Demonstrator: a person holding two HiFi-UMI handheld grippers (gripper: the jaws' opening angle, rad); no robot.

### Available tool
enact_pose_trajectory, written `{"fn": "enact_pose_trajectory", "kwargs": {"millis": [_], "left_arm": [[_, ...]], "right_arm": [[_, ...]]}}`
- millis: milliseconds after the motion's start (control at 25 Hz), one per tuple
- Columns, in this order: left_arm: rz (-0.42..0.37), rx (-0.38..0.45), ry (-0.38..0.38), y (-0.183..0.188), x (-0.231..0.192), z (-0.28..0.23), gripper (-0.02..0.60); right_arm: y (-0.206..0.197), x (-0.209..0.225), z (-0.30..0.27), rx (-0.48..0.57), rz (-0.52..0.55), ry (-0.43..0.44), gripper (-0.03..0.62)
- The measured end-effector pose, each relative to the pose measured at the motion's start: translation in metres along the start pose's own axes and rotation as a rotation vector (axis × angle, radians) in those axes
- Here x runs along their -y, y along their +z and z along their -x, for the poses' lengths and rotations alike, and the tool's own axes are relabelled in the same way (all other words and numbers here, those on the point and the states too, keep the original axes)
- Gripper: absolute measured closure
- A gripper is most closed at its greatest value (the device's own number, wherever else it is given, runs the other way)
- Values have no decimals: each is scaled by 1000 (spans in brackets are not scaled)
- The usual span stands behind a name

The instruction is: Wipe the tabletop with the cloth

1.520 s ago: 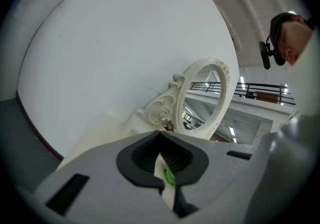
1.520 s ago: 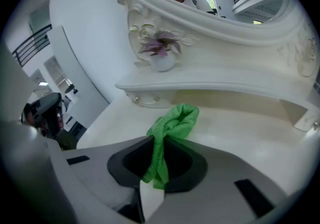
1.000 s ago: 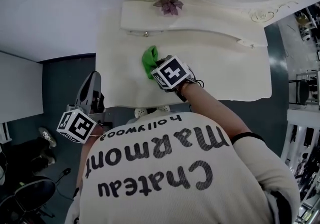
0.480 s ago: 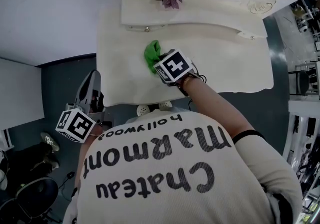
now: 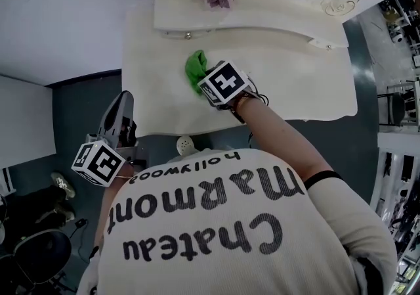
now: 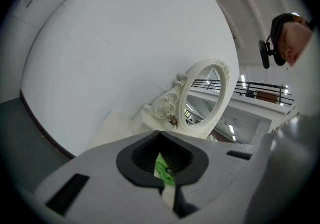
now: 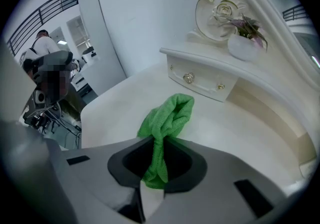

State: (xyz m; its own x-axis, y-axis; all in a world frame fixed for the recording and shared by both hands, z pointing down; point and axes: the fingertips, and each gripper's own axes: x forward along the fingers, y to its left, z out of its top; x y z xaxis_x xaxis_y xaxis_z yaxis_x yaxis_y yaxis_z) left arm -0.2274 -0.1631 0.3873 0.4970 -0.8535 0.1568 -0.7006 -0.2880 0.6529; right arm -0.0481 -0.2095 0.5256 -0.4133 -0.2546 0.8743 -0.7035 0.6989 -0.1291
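1. The right gripper's (image 7: 154, 165) fingers clamp the crumpled green microfibre cloth (image 7: 167, 118), which is pressed to the cream ornate desk (image 5: 295, 90) before its white drawer shelf (image 7: 202, 76).
2. The left gripper's (image 6: 165, 184) fingers are closed on nothing (well away from that shelf).
3. Wiping looks mid-course, with most of the desk probably left to do.

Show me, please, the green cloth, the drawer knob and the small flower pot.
green cloth (image 7: 169, 113): right gripper view, on its folded upper bunch.
drawer knob (image 7: 188, 78): right gripper view, on its round face.
flower pot (image 7: 242, 48): right gripper view, on its white side.
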Motion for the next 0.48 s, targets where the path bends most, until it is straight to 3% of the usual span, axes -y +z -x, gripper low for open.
{"fn": "enact_pose_trajectory", "kwargs": {"millis": [480], "left_arm": [[-2, -3, 41, -26, 33, 11, 573]], "right_arm": [[-31, 29, 20, 18, -41, 19, 526]]}}
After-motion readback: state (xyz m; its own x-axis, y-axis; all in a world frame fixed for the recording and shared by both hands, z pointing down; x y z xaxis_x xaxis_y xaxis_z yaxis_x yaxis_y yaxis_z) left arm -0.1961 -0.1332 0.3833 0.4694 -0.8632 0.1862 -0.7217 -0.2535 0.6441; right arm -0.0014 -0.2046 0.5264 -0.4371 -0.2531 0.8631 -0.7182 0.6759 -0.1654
